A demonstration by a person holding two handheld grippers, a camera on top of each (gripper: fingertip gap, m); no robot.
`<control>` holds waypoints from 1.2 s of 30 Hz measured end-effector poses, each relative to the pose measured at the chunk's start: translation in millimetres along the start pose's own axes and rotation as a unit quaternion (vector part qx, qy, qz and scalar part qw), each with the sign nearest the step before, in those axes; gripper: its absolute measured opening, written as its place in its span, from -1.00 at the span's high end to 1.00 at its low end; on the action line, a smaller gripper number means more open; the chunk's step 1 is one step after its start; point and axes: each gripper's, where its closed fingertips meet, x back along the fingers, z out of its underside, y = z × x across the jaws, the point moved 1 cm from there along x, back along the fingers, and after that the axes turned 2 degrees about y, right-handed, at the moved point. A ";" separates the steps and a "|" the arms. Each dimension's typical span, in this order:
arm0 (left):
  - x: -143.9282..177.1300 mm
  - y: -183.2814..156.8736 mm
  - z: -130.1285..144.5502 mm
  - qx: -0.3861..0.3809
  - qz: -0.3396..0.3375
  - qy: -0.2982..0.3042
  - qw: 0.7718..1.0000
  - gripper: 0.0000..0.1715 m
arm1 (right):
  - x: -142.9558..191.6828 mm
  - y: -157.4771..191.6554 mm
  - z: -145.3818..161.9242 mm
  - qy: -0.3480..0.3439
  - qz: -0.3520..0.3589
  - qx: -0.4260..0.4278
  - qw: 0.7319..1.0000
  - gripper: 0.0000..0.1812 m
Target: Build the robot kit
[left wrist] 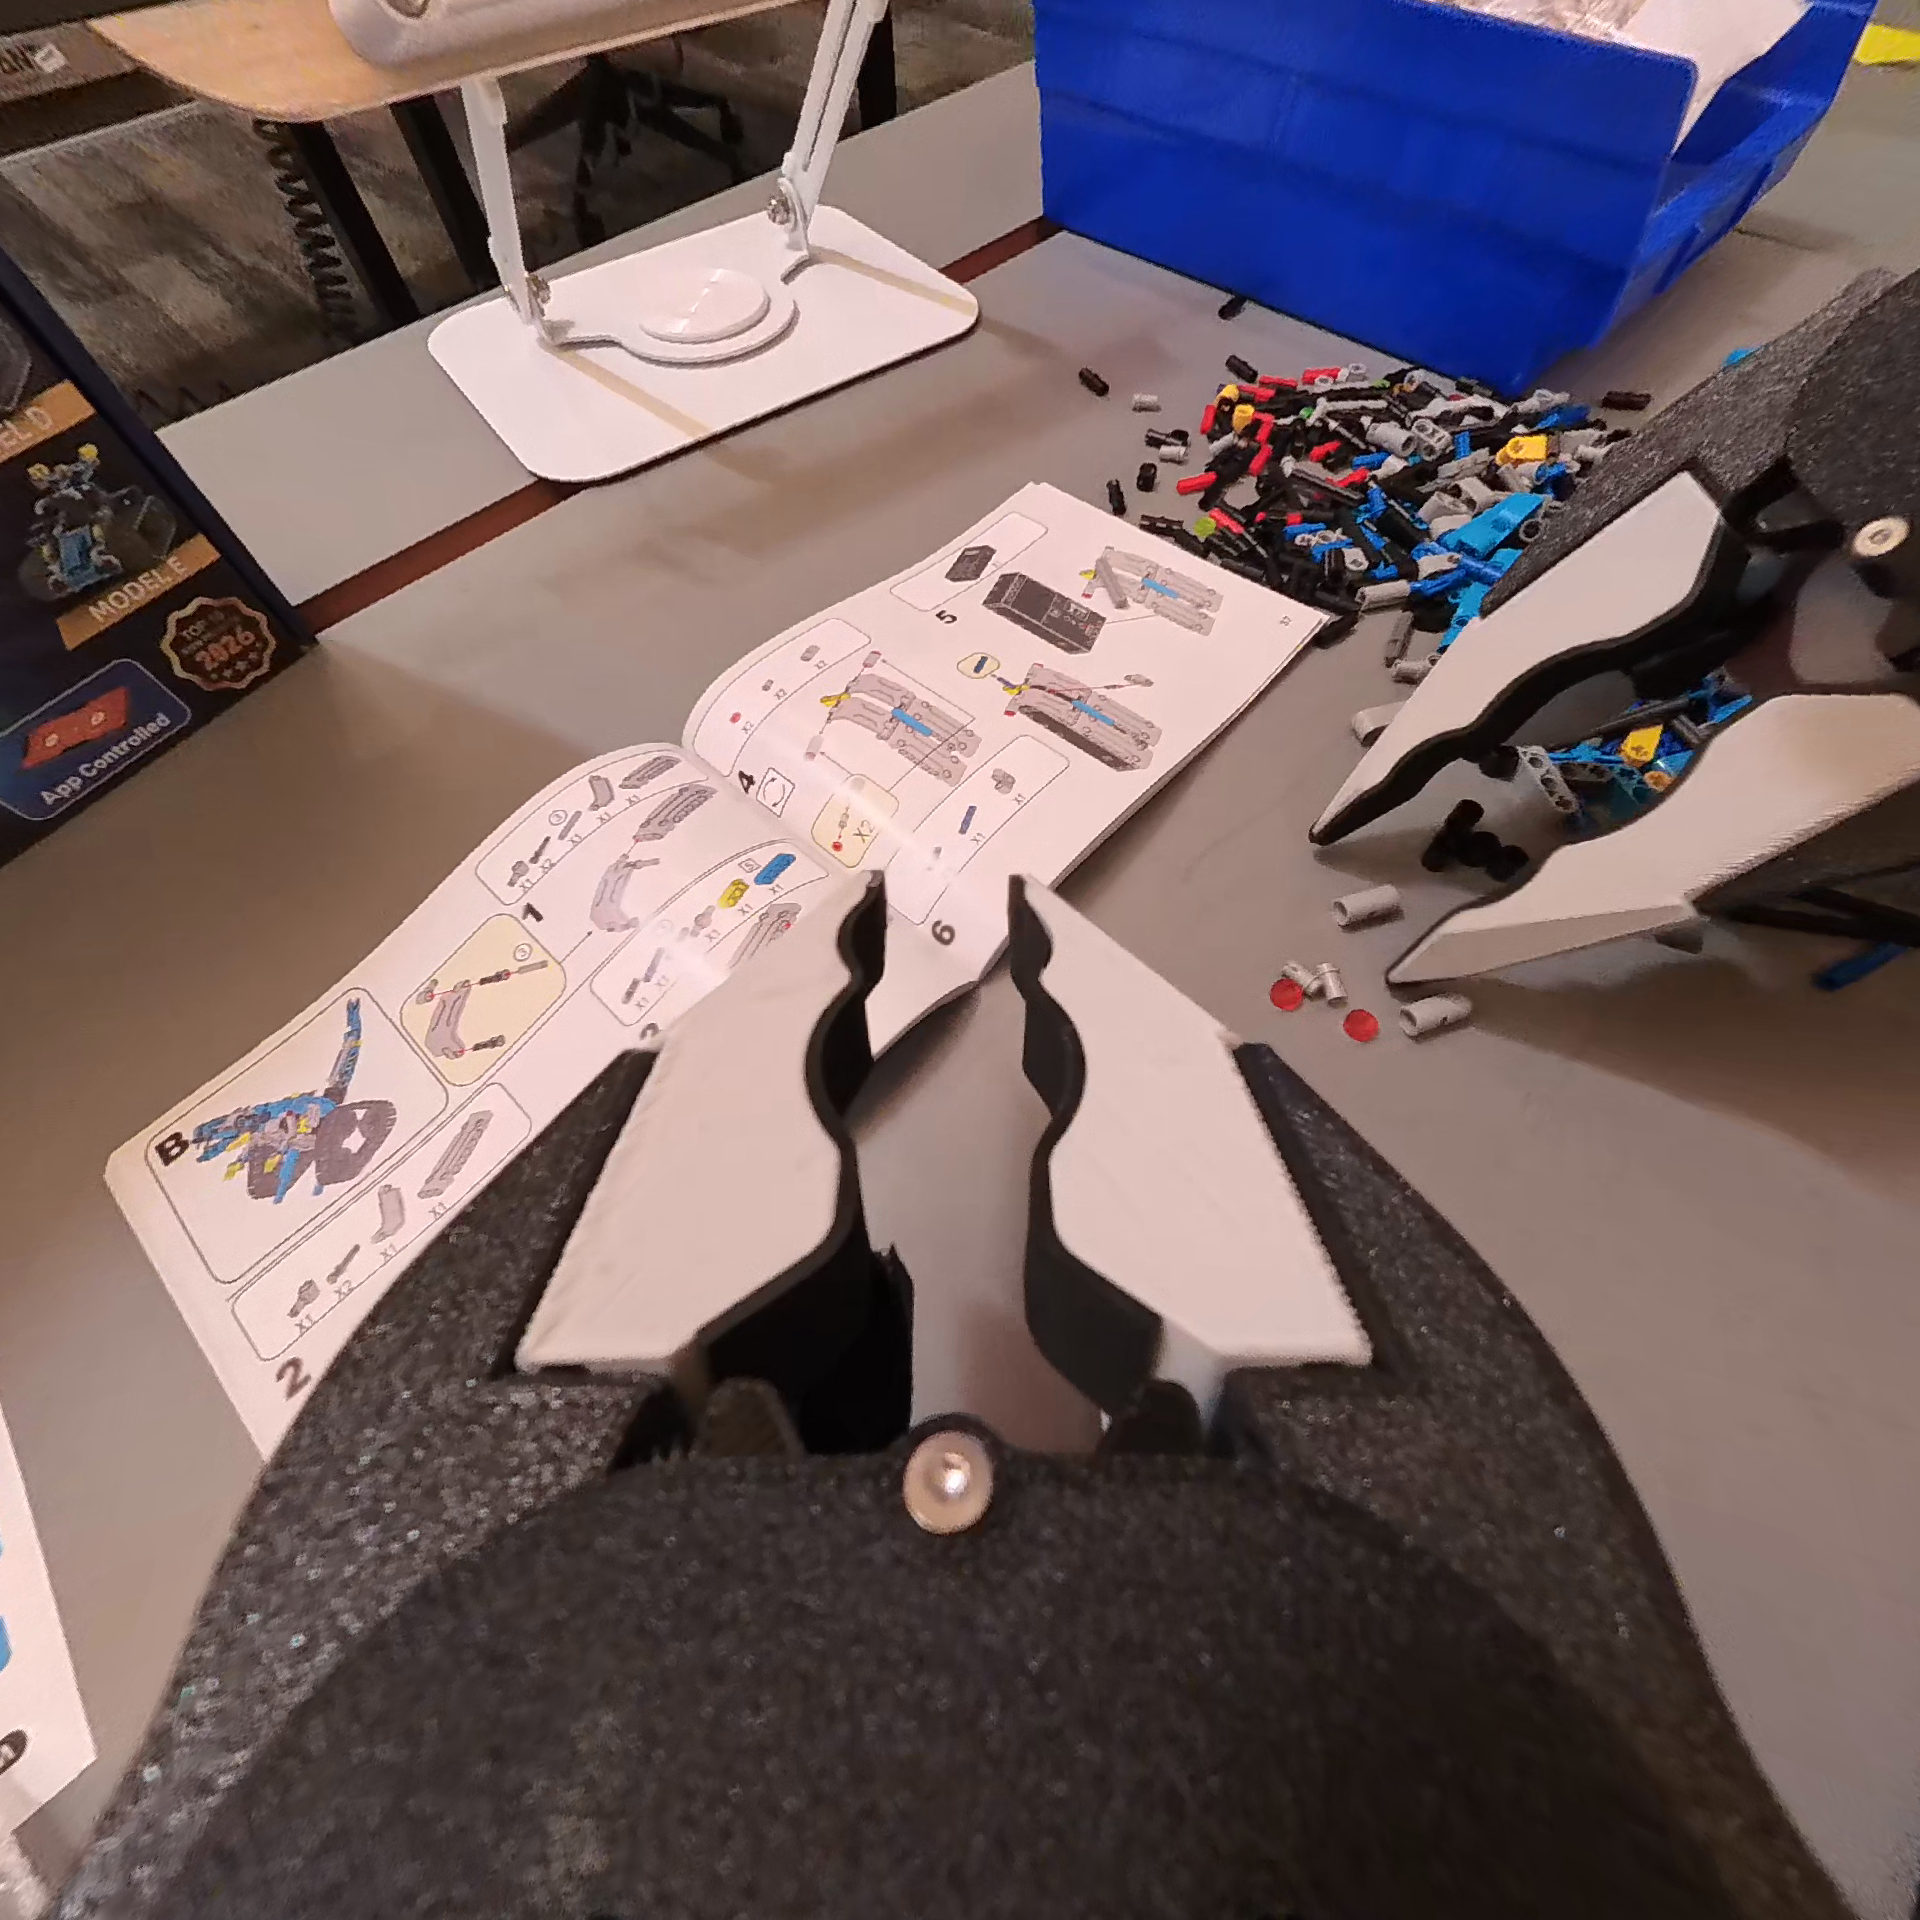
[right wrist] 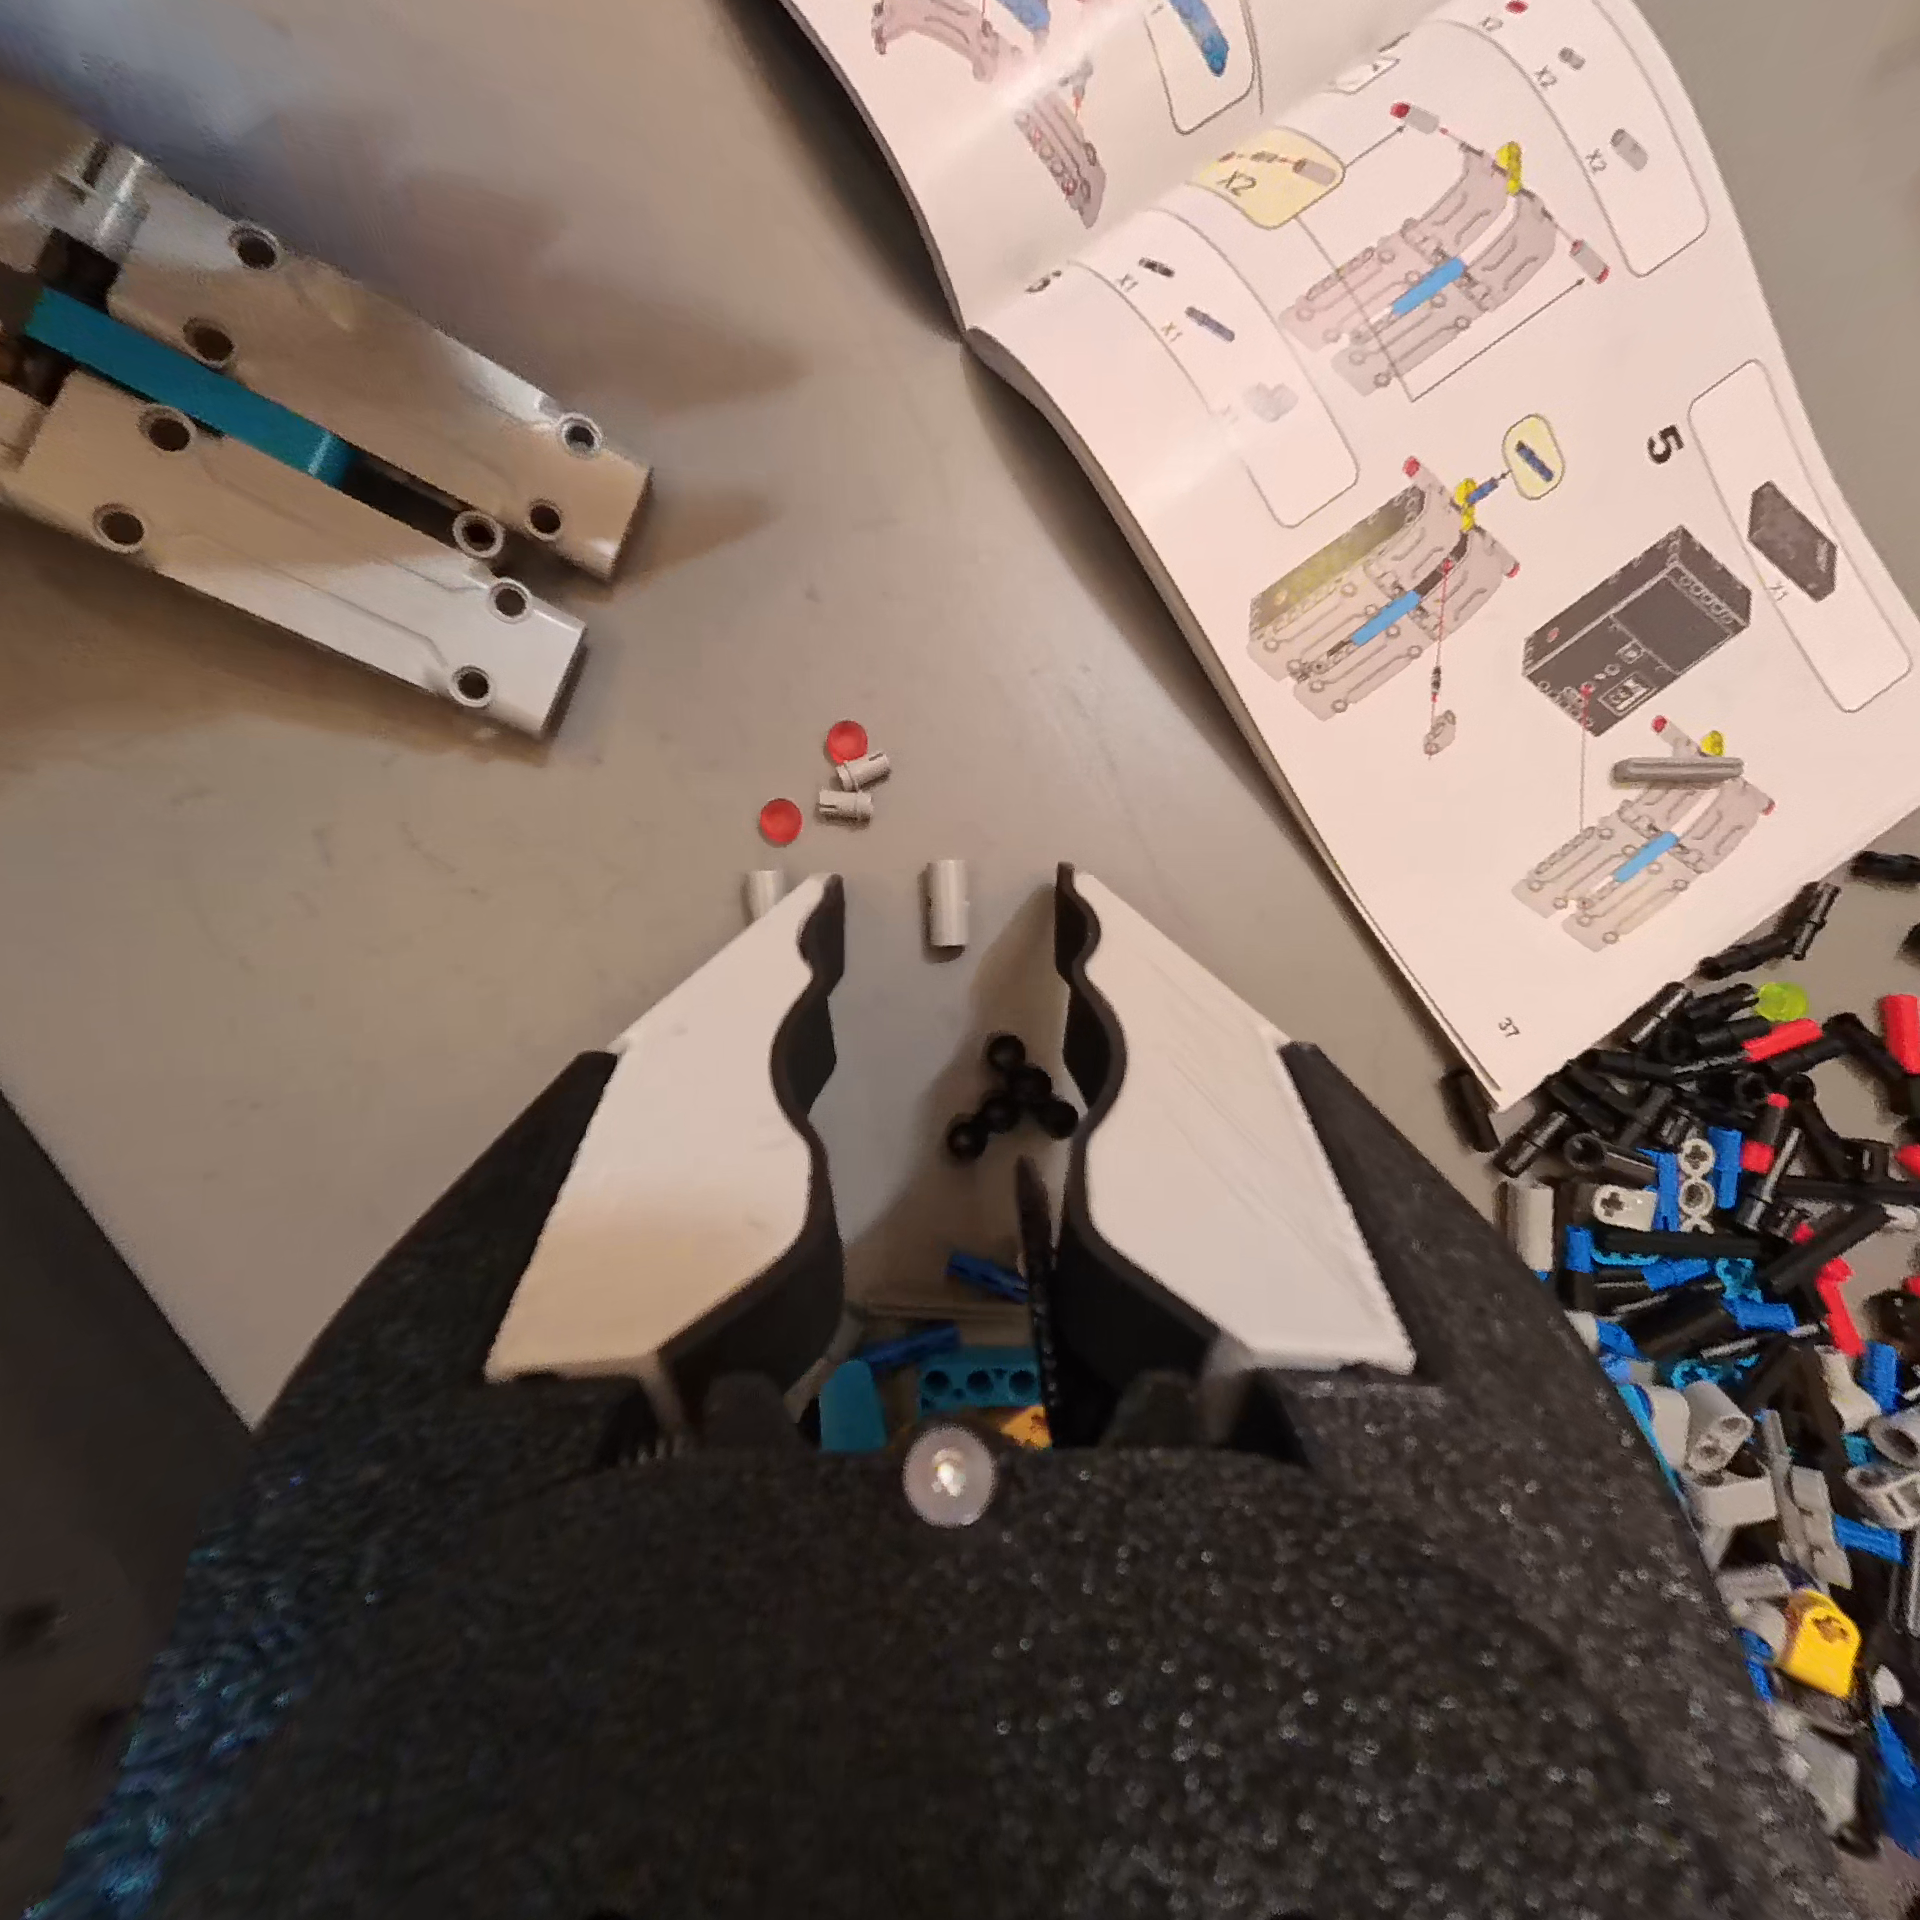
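Left gripper [left wrist: 945, 894]: jaws spread, empty, above the near edge of the open instruction booklet [left wrist: 727, 831] at frame centre on the grey surface [left wrist: 312, 727].

Right gripper [right wrist: 951, 883]: jaws spread, nothing pinched, tips low over the surface. Grey sleeve piece [right wrist: 948, 902] lies between the tips; black connector cluster [right wrist: 1008, 1107] farther back between the jaws.

Two red studs [right wrist: 810, 779] just ahead. Loose parts pile [right wrist: 1714, 1299] lower right; grey-and-teal beam assembly [right wrist: 312, 447] upper left.

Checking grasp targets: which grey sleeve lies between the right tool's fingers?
The upright-looking grey sleeve just ahead of the right tool, in its gap; the other sleeve sits outside the left finger.
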 end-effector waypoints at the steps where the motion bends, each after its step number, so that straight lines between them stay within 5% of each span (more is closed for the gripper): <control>1: 0.1 0.3 -0.1 0.001 0.000 -0.001 1.000 0.74 | 0.3 0.1 -0.4 -0.001 -0.003 -0.002 1.000 0.56; 21: -7.9 0.1 10.4 -0.009 -0.008 0.020 1.000 0.74 | 44.8 -28.1 -27.3 -0.104 0.010 -0.053 0.993 0.47; 29: -11.7 -9.6 13.8 -0.020 0.003 0.027 0.999 0.74 | 86.5 -29.0 -33.4 0.007 0.056 0.037 0.998 0.43; 36: -5.9 -12.2 6.2 -0.027 -0.001 0.012 1.000 0.74 | 94.7 2.3 -59.0 -0.019 0.026 0.042 0.999 0.43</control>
